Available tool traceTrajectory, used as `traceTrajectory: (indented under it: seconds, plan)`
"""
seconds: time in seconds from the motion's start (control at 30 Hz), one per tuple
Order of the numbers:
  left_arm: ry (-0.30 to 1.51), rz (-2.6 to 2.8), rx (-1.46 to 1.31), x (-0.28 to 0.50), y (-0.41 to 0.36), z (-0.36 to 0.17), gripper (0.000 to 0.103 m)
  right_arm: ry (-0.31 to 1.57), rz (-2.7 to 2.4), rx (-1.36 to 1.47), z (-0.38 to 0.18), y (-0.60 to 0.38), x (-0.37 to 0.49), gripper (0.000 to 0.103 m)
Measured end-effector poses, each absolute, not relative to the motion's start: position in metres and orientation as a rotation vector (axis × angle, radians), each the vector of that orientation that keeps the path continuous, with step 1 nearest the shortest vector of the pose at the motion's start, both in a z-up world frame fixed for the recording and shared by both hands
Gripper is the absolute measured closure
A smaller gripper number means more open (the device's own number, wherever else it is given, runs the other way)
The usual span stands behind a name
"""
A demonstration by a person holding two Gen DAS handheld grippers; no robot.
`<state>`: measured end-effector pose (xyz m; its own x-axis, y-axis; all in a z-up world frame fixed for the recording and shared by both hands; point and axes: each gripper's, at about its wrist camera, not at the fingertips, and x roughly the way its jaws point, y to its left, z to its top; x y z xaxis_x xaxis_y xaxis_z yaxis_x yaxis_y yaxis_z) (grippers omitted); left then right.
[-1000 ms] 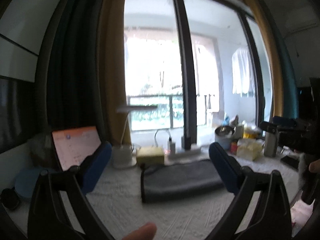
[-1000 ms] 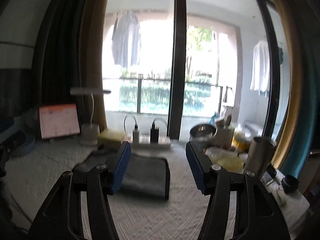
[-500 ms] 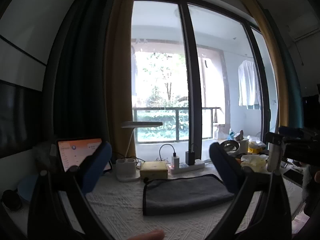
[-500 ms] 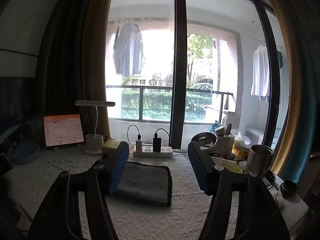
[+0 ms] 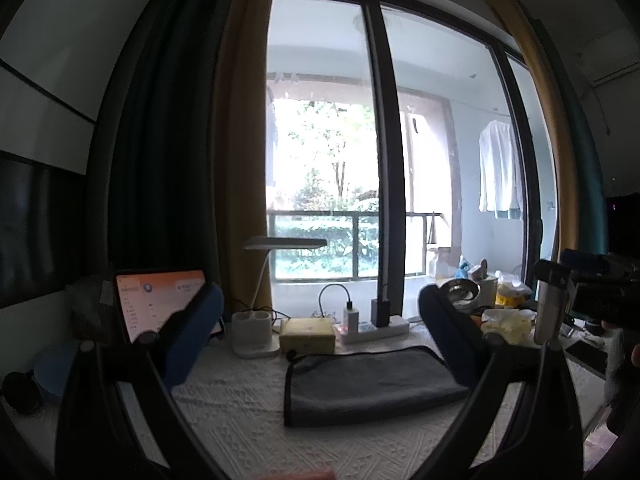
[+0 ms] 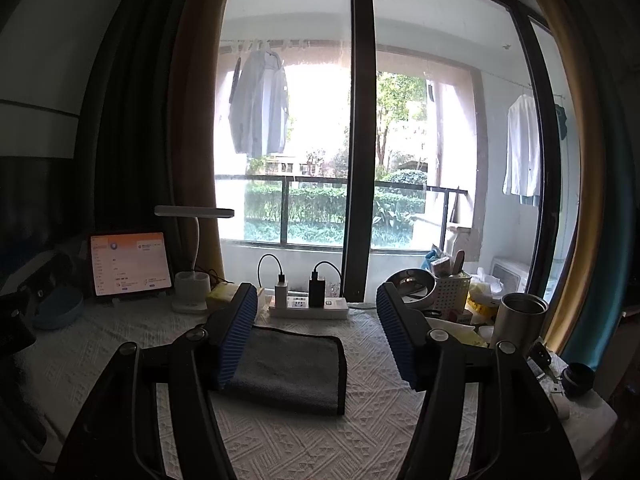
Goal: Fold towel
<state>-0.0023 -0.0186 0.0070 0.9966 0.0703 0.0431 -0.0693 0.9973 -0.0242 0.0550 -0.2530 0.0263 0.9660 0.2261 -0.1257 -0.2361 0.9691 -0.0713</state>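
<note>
Now both grippers, left (image 5: 320,320) and right (image 6: 316,332), have lifted back, jaws spread and empty; the grey towel (image 6: 292,364) lies folded, apparently finished.

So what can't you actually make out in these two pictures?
- Folded dark grey towel: right wrist view, left edge hidden behind the right claw finger.
- Same towel: left wrist view, right end covered by the left claw finger.
- Lit tablet screen: text too small.
</note>
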Motion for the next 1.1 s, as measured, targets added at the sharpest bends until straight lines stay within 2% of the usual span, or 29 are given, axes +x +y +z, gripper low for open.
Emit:
traceTrajectory:
  seconds: [1.1]
  plan:
    - [-0.022, 0.077, -0.04, -0.0005, -0.0196, 0.0042, 0.003, 0.131, 0.234, -0.08, 0.0232, -0.2544, 0.0553, 0.037]
